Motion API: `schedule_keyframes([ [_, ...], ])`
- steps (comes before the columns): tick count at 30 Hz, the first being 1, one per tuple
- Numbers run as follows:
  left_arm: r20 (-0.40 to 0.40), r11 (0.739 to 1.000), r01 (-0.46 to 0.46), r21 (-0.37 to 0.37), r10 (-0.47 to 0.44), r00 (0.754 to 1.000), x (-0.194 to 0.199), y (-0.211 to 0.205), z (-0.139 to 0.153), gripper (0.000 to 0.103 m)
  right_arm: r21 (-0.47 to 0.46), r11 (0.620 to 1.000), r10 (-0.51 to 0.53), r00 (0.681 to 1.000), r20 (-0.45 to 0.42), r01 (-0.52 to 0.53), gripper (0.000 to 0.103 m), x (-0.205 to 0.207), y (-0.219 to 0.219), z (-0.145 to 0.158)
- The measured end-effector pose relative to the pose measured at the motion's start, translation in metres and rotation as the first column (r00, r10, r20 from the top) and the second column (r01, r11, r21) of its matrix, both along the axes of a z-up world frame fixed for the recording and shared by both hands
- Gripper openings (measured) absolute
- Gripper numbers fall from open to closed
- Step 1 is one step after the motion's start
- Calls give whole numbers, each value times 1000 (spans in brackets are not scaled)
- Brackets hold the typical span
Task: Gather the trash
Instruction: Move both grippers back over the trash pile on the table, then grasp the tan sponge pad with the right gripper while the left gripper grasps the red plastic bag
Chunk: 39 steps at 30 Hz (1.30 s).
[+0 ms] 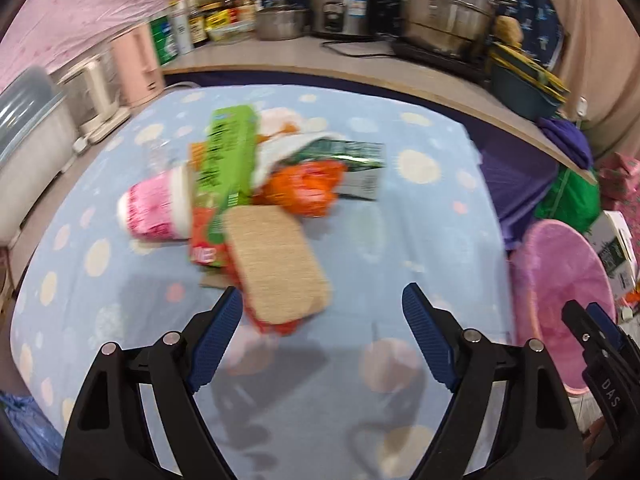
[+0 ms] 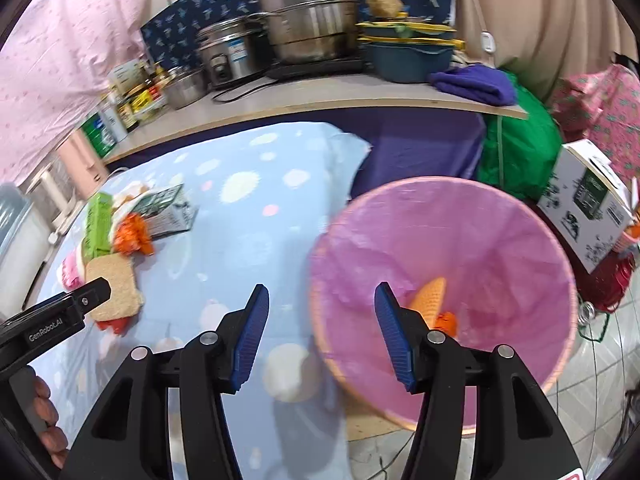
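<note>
A heap of trash lies on the blue spotted tablecloth [image 1: 420, 240]: a tan sponge [image 1: 276, 264], a pink cup [image 1: 154, 212] on its side, a green carton [image 1: 228, 152], an orange wrapper [image 1: 308, 188] and a green foil packet [image 1: 352, 160]. My left gripper [image 1: 322, 300] is open just short of the sponge, nothing between its pads. My right gripper [image 2: 322, 300] is open over the near rim of the pink-lined bin [image 2: 460, 248], empty. Orange scraps [image 2: 434, 302] lie inside the bin. The same heap [image 2: 120, 240] shows at the left of the right wrist view.
Behind the table a counter [image 1: 280, 52] carries steel pots [image 1: 448, 12], a rice cooker, jars and a teal basin. A pink jug and white appliance [image 1: 100, 92] stand at the left. A green bag [image 2: 516, 152] and cardboard box [image 2: 588, 200] sit past the bin.
</note>
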<state>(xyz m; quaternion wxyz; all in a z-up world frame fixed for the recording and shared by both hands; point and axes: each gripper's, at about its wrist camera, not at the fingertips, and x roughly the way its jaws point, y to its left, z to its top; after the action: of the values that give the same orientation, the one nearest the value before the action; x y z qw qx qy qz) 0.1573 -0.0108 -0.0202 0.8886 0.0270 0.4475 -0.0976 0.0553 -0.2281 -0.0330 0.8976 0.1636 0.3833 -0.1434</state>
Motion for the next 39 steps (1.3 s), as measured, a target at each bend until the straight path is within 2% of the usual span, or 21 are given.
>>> schedule_keyframes([
  [2,-17,999,-37,-19,37,999,4,23,-3,78,16,999,31,1000,-3,-31,54,8,13,-2],
  [7,-53,993,-114,-15,113,992,6,71,-16,78,54,989,136,991,-17,-135,56,30,52,-7],
  [11,-83,986,-167,-8,166,983,7,103,-28,78,71,969,238,971,-15,-237,64,47,90,-10],
  [14,-104,979,-203,2,202,974,8,121,-34,78,75,951,303,953,-14,-301,64,59,119,-12],
  [21,-128,968,-250,-7,247,961,11,146,-38,78,99,917,390,921,-26,-386,64,92,165,-20],
  [28,-143,967,-253,-25,247,958,16,152,-41,78,85,905,422,906,-41,-417,64,119,188,-26],
  [30,-147,969,-245,-33,237,960,18,151,-42,78,95,904,423,904,-56,-417,59,123,187,-31],
  [32,-146,971,-237,-33,230,962,19,147,-41,78,137,901,423,904,-57,-413,45,125,180,-35],
  [33,-146,972,-231,-36,223,964,20,145,-41,78,154,899,422,905,-55,-410,44,124,176,-36],
  [35,-148,975,-217,-42,209,967,21,140,-41,78,163,902,411,910,-45,-399,32,120,166,-33],
  [39,-151,983,-169,-71,157,976,22,121,-38,78,172,910,386,922,-26,-377,22,103,145,-24],
])
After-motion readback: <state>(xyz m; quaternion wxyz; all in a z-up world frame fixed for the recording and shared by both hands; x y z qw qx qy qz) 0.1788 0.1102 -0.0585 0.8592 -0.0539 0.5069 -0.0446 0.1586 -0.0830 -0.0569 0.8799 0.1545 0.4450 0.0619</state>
